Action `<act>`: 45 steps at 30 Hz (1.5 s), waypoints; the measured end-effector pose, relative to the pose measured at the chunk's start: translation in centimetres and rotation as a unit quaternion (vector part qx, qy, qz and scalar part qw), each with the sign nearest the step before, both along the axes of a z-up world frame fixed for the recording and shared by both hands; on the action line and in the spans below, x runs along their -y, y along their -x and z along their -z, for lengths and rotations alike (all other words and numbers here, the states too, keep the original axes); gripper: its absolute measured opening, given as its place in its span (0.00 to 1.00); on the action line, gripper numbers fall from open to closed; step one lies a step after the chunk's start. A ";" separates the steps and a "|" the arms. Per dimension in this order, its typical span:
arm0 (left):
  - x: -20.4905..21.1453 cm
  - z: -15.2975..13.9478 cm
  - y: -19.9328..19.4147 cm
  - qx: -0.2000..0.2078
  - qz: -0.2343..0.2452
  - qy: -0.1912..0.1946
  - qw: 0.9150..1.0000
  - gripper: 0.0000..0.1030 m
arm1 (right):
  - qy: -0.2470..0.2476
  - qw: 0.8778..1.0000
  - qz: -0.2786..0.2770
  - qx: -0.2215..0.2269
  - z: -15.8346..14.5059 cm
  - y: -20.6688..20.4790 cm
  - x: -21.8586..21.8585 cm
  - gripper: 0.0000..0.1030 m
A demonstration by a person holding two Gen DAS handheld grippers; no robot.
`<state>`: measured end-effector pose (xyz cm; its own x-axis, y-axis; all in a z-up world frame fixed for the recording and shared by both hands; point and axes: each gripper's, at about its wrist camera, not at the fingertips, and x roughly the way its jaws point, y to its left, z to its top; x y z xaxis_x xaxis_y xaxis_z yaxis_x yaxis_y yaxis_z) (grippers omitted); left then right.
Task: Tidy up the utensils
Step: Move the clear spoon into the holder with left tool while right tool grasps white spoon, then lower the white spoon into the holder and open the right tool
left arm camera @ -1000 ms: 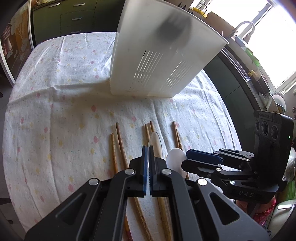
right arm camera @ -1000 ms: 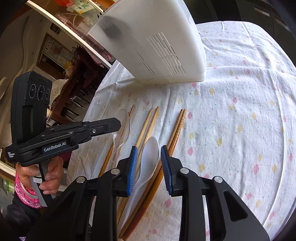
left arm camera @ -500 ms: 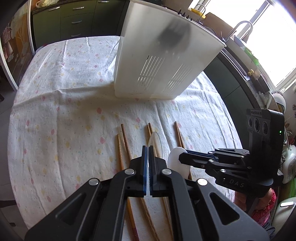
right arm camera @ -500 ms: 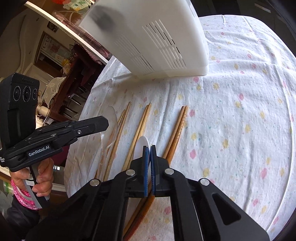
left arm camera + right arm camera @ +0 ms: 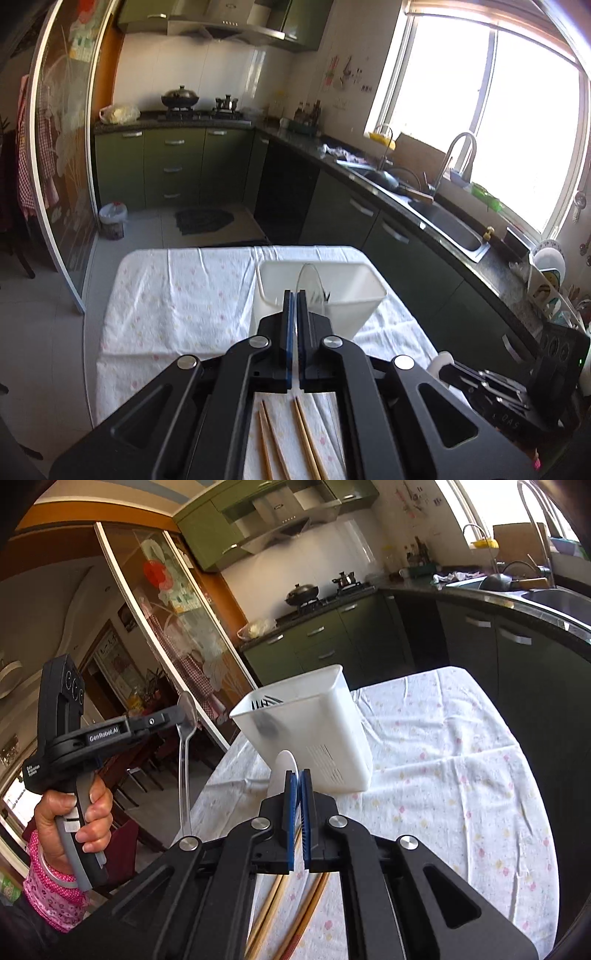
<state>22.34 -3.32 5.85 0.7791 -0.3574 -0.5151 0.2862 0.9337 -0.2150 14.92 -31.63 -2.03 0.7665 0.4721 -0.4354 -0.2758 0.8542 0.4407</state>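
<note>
My left gripper (image 5: 294, 295) is shut on a clear plastic spoon (image 5: 309, 282), held up in the air before the white utensil basket (image 5: 354, 306). The right wrist view shows this spoon (image 5: 183, 746) hanging handle down from the left gripper (image 5: 177, 714). My right gripper (image 5: 300, 775) is shut on a white plastic spoon (image 5: 281, 771), lifted above the table in front of the basket (image 5: 314, 731). Dark utensils lie inside the basket. Wooden chopsticks (image 5: 291, 439) lie on the tablecloth below both grippers, and they show in the right wrist view (image 5: 295, 919).
The table carries a white flowered cloth (image 5: 443, 775). A kitchen counter with sink (image 5: 447, 225) runs along the right, green cabinets (image 5: 166, 166) stand behind, and a glass sliding door (image 5: 55, 166) is at the left.
Both grippers have lifted well up from the table, each carrying its spoon. The right gripper closed on the white spoon a moment earlier. The basket now sits lower in view.
</note>
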 end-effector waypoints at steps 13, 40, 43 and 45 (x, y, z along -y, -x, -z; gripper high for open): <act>4.7 -4.4 -2.9 0.320 -0.142 -0.084 0.933 0.01 | -0.003 0.999 0.036 0.032 -2.0 1.8 2.3 0.04; 2.1 1.5 0.3 0.187 -0.102 -0.078 0.974 0.46 | 0.109 0.934 0.214 0.265 -13.1 -7.8 -4.0 0.04; 1.4 1.9 1.1 0.168 -0.095 -0.072 0.979 0.48 | 0.143 0.929 0.226 0.254 -11.8 -10.9 -5.2 0.04; 0.9 2.1 1.4 0.157 -0.092 -0.069 0.981 0.49 | 0.157 0.934 0.219 0.235 -10.5 -12.6 -5.7 0.04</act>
